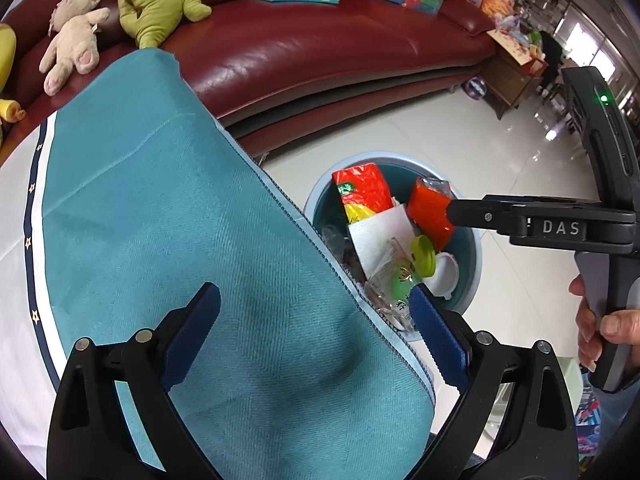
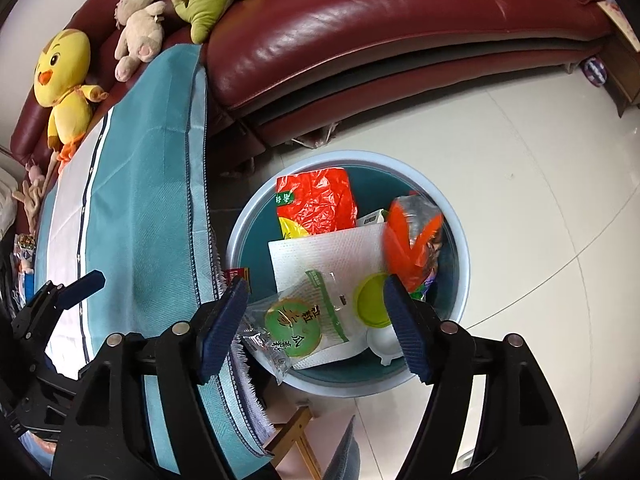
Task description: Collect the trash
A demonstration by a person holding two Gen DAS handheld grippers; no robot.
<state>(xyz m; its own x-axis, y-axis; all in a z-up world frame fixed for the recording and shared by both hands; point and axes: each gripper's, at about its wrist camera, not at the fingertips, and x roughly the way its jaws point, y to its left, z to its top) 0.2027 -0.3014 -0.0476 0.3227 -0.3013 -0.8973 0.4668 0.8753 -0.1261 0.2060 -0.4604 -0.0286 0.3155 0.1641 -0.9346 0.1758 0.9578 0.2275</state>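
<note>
While the right gripper (image 2: 316, 320) hangs half-spread and empty over the bin (image 2: 460, 280), an orange wrapper (image 2: 412, 240) drops inside just beyond its fingers, the left gripper (image 1: 316, 340) wide and empty over the bench (image 1: 200, 220).

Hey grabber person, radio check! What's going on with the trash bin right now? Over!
Left gripper open, empty, over the teal tablecloth. Right gripper open above the bin; orange wrapper at its rim. Nothing blocking.
</note>
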